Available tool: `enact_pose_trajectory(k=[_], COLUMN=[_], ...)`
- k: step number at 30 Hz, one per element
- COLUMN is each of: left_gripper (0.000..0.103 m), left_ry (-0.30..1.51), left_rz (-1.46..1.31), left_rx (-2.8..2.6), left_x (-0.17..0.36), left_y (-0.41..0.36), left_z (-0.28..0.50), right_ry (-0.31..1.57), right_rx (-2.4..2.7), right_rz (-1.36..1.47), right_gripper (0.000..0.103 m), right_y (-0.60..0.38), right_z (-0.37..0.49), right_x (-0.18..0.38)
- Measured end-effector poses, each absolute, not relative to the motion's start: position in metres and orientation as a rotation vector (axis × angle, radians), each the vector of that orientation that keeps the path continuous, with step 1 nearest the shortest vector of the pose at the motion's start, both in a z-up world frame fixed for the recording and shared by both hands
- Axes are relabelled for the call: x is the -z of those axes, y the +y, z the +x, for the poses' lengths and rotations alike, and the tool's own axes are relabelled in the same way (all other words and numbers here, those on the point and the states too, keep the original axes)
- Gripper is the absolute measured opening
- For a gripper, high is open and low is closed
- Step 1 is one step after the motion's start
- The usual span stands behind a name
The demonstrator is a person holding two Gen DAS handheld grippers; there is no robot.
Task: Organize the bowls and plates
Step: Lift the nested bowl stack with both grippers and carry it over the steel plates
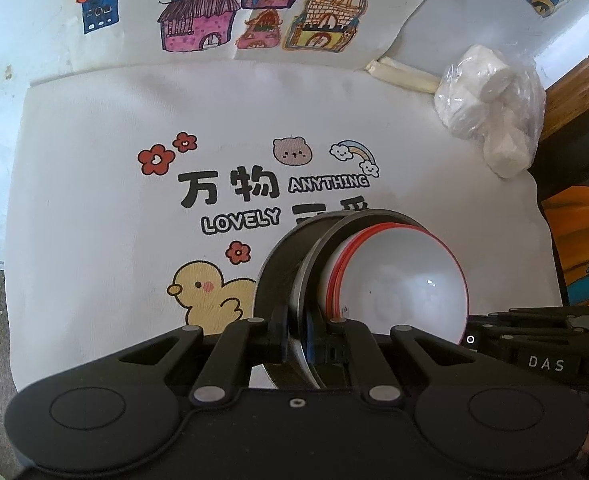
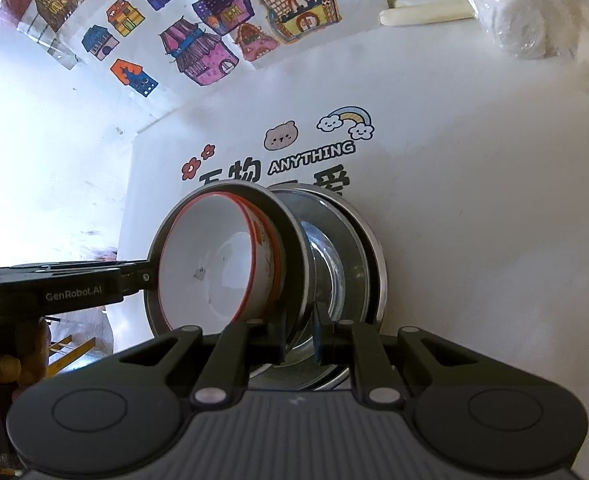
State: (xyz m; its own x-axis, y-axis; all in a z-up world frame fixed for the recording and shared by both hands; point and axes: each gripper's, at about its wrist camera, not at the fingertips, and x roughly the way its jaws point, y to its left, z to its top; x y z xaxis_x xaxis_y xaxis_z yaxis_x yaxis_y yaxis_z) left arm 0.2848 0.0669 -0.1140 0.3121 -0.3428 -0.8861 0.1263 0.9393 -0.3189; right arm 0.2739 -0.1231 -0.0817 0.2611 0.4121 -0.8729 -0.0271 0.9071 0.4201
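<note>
While both clamp opposite rims: left gripper [image 1: 296, 338], right gripper [image 2: 300, 338], dish stack [image 1: 374, 280] between.

The steel plates [image 2: 334, 248] are showing a polished, mirror-like metal. Inside them the white bowl [image 1: 398, 288] is gleaming like glazed ceramic, its rim red. Beneath the plates a matt white cloth [image 1: 94, 200] is lying smooth. Beyond the cloth, crinkled clear plastic [image 1: 490, 108] is glinting.

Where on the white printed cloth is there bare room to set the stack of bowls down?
Bare cloth lies left of the red flowers and duck, and between the rainbow and the bagged white rolls. It is crowded near both claws, around the held bowls.
</note>
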Motion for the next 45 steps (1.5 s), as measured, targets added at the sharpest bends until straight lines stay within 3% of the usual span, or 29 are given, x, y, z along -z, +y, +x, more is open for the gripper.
enact_pose_trajectory(k=[45], left_gripper=[0.008], left_ry=[1.275], left_rz=[-0.173], left_rx=[0.316], left_x=[0.129], left_y=[0.061], left_z=[0.301], right_ry=[1.327], right_rx=[-0.275], right_rz=[0.371], right_gripper=[0.014], right_y=[-0.123], right_z=[0.288], right_x=[0.103])
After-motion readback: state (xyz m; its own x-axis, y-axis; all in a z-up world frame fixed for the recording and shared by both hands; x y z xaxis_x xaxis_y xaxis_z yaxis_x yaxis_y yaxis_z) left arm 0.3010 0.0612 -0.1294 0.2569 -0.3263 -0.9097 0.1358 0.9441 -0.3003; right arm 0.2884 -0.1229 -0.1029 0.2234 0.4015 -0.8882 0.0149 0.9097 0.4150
